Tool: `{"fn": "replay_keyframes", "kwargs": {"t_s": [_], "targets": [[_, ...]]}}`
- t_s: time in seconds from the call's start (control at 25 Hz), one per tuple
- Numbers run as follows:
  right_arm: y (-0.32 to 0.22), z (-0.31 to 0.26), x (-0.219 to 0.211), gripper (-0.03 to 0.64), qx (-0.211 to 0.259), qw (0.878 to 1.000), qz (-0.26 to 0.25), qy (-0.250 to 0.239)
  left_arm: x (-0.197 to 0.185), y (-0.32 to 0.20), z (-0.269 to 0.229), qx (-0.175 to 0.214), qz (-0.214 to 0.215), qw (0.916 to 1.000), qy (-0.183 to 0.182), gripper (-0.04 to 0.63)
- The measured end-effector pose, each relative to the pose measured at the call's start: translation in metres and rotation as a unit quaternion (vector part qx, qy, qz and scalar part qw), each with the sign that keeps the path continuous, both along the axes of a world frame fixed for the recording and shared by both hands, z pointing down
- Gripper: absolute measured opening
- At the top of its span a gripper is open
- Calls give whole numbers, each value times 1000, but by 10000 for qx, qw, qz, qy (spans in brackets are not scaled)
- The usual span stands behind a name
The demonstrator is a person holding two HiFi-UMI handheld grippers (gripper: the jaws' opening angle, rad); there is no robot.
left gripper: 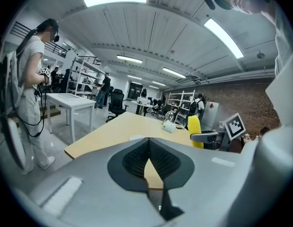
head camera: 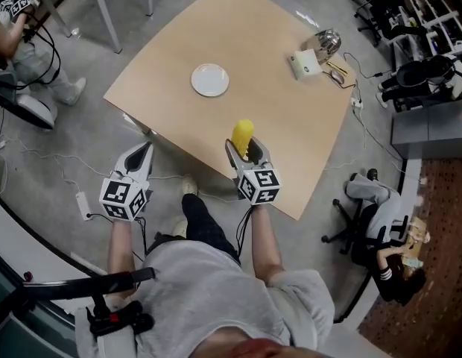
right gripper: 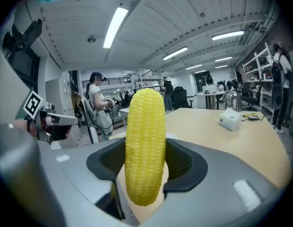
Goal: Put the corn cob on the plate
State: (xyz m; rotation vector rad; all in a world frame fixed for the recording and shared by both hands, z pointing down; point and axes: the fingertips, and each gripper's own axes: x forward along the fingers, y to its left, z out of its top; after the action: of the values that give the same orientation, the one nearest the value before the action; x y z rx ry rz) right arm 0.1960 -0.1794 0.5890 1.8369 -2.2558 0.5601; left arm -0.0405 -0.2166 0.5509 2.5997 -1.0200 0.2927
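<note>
Head view: your right gripper (head camera: 244, 152) pinches the corn cob (head camera: 243, 134) over the near edge of the counter (head camera: 290, 118), and the cob stands out beyond the jaws. The white plate (head camera: 210, 80) lies farther in on the counter, apart from the cob and to its left. Your left gripper (head camera: 144, 155) hangs off the counter's near edge, above the floor (head camera: 67, 155). Right gripper view: the jaws close on the lower half of the yellow cob (right gripper: 145, 145), one ribbed pad (right gripper: 182, 162) at each side; the cob stands upright with its lower tip free. Left gripper view: the jaws of your left gripper (left gripper: 148, 143) are pressed together at the tips, holding nothing; the cob (left gripper: 194, 131) shows at the right.
</note>
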Motion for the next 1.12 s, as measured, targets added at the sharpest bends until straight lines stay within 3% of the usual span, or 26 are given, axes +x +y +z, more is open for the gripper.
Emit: {"fn": "replay_keyframes", "kwargs": {"t_s": [0.4,1.12], "targets": [[-64,24,14,252,-101,9995,-284,116,22,-17,13,31,-80,9999,-111,20],[-168,69,22,250,-705,9957,-591,110,14,-48,15,-191,-591,9978,-245,20]]}}
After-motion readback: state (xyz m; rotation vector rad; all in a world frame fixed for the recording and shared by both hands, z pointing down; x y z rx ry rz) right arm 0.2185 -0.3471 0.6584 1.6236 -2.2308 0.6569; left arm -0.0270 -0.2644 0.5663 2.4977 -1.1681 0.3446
